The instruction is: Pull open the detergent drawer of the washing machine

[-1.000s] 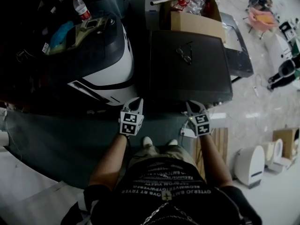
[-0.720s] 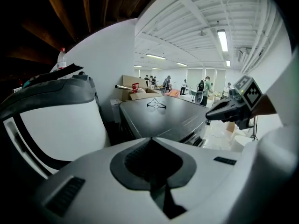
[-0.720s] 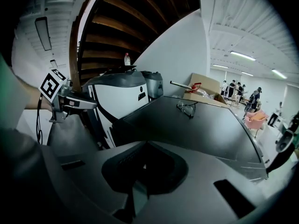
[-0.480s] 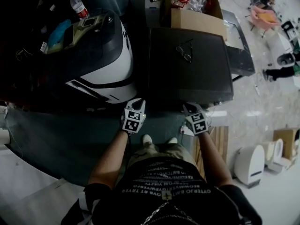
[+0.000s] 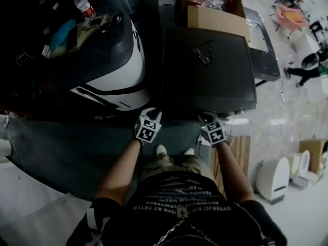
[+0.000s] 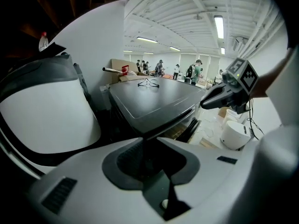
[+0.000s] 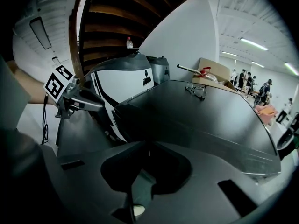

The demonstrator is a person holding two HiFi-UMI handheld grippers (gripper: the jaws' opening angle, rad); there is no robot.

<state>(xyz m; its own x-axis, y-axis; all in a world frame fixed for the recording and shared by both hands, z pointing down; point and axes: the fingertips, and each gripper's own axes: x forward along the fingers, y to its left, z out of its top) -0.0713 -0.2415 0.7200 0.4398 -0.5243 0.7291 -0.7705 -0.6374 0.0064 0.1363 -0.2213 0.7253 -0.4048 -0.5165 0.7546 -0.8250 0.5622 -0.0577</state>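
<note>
Our left gripper (image 5: pixel 149 113) is opening with nothing between; our right gripper (image 5: pixel 206 118) is closed, empty. The washing machine (image 5: pixel 220 86) fills centre frame, its drawer unseen (front face hidden). We expect light, stiff plastic; hook its front lip.

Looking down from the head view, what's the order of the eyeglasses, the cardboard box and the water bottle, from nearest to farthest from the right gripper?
Measured from the right gripper:
1. Eyeglasses, just ahead, lying on the dark machine top.
2. Cardboard box, beyond the glasses, at the back.
3. Water bottle, far off to the left.
</note>
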